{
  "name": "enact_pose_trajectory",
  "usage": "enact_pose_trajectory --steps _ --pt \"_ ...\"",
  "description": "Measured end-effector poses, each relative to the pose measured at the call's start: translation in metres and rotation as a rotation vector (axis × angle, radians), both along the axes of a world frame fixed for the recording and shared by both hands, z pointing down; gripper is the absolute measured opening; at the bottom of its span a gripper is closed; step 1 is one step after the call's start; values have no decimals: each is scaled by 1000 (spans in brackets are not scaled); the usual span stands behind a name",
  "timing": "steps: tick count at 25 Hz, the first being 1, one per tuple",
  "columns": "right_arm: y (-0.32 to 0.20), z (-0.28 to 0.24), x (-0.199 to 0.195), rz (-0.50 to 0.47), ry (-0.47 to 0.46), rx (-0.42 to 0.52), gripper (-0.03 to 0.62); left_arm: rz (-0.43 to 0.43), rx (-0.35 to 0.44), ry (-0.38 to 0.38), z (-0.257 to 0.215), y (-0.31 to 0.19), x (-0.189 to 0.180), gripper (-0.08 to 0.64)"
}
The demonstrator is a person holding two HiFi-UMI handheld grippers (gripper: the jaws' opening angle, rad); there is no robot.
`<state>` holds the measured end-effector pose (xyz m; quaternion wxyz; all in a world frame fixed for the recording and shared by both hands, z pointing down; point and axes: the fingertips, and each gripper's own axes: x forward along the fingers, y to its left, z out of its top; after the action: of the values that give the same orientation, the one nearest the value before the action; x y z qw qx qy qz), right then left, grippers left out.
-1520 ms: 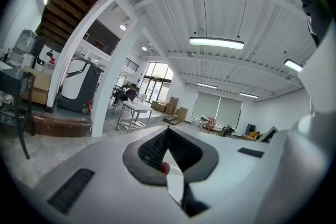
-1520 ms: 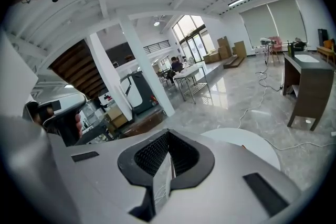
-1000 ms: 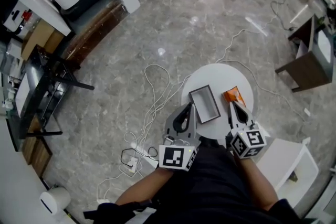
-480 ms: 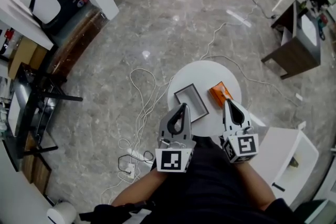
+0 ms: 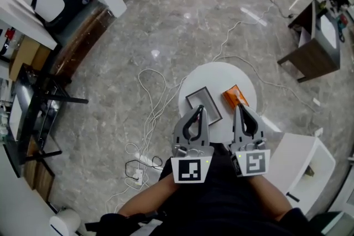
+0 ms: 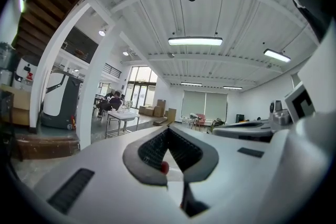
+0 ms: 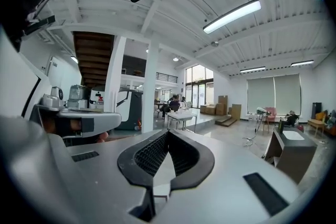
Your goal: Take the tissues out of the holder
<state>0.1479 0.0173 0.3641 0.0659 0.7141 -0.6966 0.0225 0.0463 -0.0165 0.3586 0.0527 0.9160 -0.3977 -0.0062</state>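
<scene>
- Below the person, round white table puts both items within reach.
- Left gripper and right gripper hover level over its near edge, jaws pressed together and empty.
- Holder lies flat and looks empty.
- Orange tissue pack sits just beside it, so removal is likely done.

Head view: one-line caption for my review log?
Left gripper and right gripper, both shut and empty, at the near edge of a round white table with grey holder and orange packet.
</scene>
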Motion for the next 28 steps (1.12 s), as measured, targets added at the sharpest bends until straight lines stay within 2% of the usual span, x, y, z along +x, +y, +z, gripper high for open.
enact_pose_trajectory --steps 1,6,10,13,15,18,22,28 --pt "-2 -2 -2 -4 -2 6 9 0 13 -11 -1 0 0 0" --pt "-16 -18 -13 -47 16 48 9 -35 -8 29 -4 -6 -4 -1" --pt "-24 -29 -21 -94 3 89 9 -18 48 -19 -9 -6 -2 0" --pt "-25 -32 -31 -140 17 115 9 -43 58 4 -11 -8 -4 0" --pt "-25 -35 -39 -176 16 136 9 -33 78 -40 -9 -8 -5 -2" --pt "-24 -37 -47 -214 40 151 9 -68 53 6 -10 -10 -9 0" --pt "-25 -35 -49 -225 47 139 8 -89 29 28 -10 -12 -13 -1" --pt "-25 -38 -46 -223 29 154 8 -98 37 29 -11 -12 -15 -2"
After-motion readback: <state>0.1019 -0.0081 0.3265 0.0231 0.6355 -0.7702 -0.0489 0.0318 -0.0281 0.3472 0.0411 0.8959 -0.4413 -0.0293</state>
